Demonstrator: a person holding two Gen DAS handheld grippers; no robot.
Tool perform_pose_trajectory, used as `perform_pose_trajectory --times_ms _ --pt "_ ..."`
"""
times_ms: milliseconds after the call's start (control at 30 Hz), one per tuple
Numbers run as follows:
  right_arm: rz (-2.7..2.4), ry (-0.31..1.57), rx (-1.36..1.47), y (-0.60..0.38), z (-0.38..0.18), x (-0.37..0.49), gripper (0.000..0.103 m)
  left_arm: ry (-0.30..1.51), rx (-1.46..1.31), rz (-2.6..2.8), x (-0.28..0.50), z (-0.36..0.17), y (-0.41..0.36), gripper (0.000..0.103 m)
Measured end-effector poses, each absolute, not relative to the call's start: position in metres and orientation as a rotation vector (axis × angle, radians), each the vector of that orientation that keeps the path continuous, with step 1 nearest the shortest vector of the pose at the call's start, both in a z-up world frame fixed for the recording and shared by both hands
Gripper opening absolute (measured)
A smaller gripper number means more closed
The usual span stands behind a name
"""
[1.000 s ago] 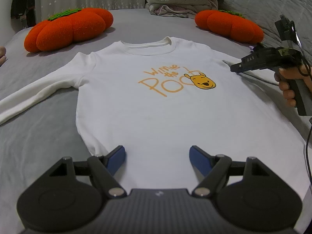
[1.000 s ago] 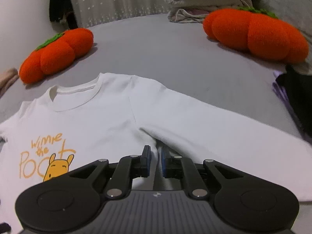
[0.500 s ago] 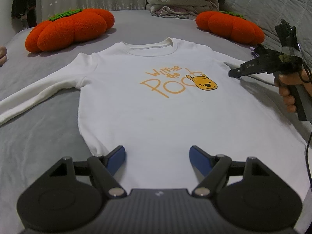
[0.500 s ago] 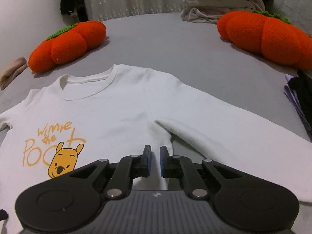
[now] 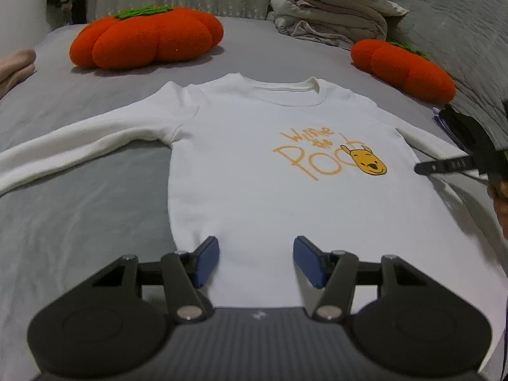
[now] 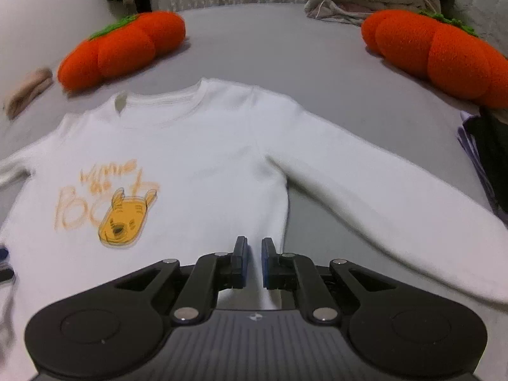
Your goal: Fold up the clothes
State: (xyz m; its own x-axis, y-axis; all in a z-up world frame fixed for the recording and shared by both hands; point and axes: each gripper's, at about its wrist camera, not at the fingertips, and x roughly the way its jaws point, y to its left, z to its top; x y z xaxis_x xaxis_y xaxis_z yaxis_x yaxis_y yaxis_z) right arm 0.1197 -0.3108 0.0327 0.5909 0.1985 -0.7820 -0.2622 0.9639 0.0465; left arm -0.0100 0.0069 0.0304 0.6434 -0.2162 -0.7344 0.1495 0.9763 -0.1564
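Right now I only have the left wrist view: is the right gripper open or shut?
Observer: Shut. The right gripper has its blue pads nearly together, and no cloth is visibly pinched.
Operator: Where is it on the white long-sleeved sweatshirt?
Observer: At the sweatshirt's side edge, just below the armpit on that side.
Operator: How does the sleeve there lie?
Observer: The sleeve lies flat and straight on the grey bed cover, running off the lower right edge of the right wrist view.
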Motion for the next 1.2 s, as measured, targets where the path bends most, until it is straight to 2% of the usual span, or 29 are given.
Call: perform_pose_trajectory --times_ms 167,300,367,433,500,700,900,1100,1200 --pt "0.295 0.928 -0.072 -0.321 0.036 0.104 0.007 0.858 -0.085 -0.213 -0.013 0.032 0.009 0.055" --pt "0.328 0.943 -0.171 -0.323 0.039 0.083 0.008 0.867 -0.116 -0.235 -0.018 0.035 0.020 0.055" --pt "0.333 0.949 -0.215 -0.325 0.040 0.074 0.016 0.870 -0.133 -0.242 -0.020 0.037 0.026 0.055" --pt "0.325 0.945 -0.227 -0.328 0.041 0.068 0.017 0.872 -0.142 -0.231 -0.021 0.039 0.031 0.056" --pt "0.315 0.939 -0.234 -0.331 0.042 0.063 0.017 0.870 -0.149 -0.208 -0.022 0.041 0.039 0.059" --pt "0.320 0.833 -0.249 -0.328 0.062 0.047 0.017 0.820 -0.245 -0.117 -0.023 0.053 0.077 0.059" --pt "0.308 0.939 -0.354 -0.309 0.039 0.050 0.017 0.828 -0.277 -0.061 -0.021 0.053 0.097 0.059" --pt "0.346 0.842 -0.230 -0.303 0.069 0.042 0.017 0.807 -0.311 -0.034 -0.018 0.058 0.113 0.059" --pt "0.453 0.820 -0.199 -0.271 0.076 0.031 0.017 0.807 -0.330 -0.027 -0.015 0.059 0.118 0.059"
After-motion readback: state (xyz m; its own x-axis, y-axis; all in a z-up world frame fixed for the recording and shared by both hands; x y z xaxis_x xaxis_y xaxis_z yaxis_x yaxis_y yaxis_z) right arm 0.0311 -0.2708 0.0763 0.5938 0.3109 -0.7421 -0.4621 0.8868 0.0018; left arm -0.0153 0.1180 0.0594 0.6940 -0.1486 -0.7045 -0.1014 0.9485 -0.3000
